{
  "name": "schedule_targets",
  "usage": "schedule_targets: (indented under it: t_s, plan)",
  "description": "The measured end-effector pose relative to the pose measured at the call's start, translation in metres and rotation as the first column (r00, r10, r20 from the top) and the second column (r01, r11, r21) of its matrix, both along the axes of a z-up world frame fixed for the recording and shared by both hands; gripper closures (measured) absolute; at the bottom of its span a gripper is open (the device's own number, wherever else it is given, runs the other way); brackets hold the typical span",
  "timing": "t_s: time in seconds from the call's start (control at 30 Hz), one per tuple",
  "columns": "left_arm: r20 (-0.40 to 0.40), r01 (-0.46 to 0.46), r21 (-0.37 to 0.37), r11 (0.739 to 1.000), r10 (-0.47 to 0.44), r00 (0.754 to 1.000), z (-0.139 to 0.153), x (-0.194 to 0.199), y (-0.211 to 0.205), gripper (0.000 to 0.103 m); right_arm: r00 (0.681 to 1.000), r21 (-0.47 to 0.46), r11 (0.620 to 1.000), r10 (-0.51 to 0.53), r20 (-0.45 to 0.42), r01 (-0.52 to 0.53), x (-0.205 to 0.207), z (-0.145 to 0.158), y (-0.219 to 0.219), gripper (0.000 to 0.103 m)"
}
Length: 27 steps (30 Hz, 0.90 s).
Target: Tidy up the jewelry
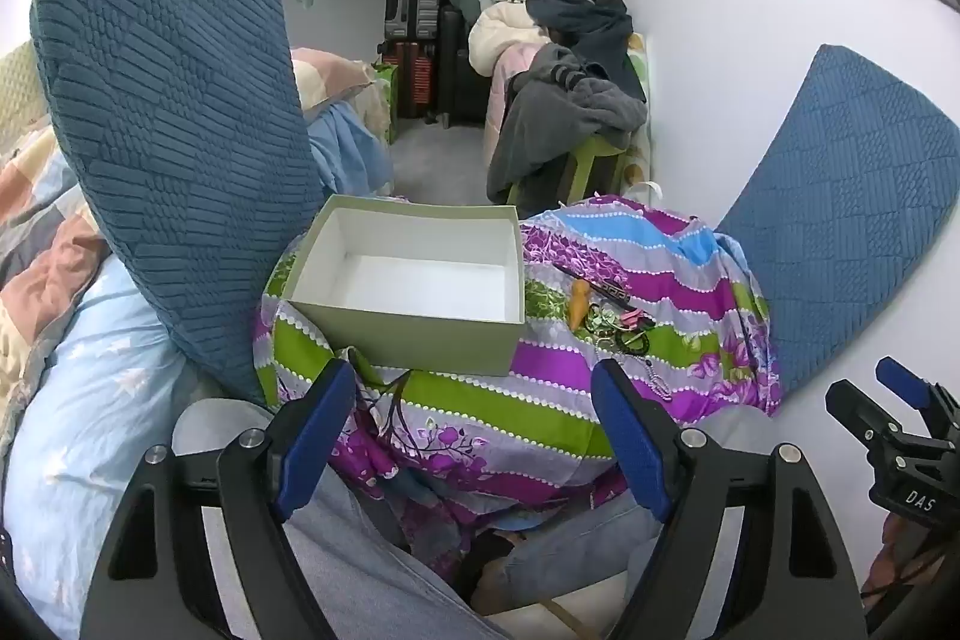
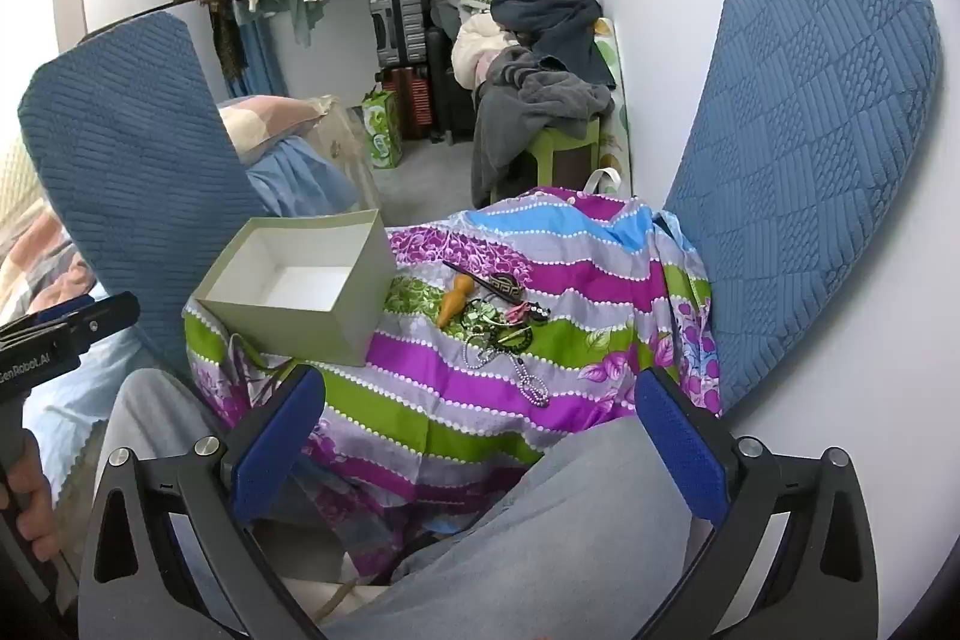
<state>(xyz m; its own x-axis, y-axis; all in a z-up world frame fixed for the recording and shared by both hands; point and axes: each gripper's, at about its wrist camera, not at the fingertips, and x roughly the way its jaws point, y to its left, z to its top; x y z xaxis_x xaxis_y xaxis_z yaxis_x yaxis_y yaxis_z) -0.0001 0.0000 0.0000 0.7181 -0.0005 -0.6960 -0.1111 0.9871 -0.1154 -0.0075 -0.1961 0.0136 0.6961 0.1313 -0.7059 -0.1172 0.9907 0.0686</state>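
An empty pale green box [image 1: 408,328] with a white inside sits on a striped floral cloth [image 1: 540,418]; in the right wrist view the box [image 2: 354,304] lies left of centre. To its right lies a heap of jewelry [image 2: 504,325]: an orange wooden piece [image 2: 451,304], a dark hair stick [image 2: 498,287], green beads and a pale bead necklace [image 2: 528,382]. The same heap [image 1: 618,322] shows in the left wrist view. My left gripper [image 1: 474,430] is open, short of the box, nothing between its fingers. My right gripper [image 2: 480,430] stands wide open, short of the jewelry, holding nothing.
Two blue quilted cushions [image 1: 174,112] [image 2: 804,148] flank the cloth. A person's grey-trousered legs [image 2: 540,532] lie below the grippers. Behind stand suitcases [image 1: 414,4], a green stool [image 2: 564,154] piled with clothes, and hanging garments. Bedding [image 1: 72,388] lies at left.
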Motion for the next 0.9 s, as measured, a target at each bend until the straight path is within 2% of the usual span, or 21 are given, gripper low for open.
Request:
schedule_targets:
  t_s: [0.9]
  plan:
    - [-0.024,0.026,0.011,1.000,-0.025,0.999,-0.008,0.005,-0.008,0.022,1.000,0.004,1.000,-0.013,-0.004,0.013,0.002,-0.004,-0.008,0.000]
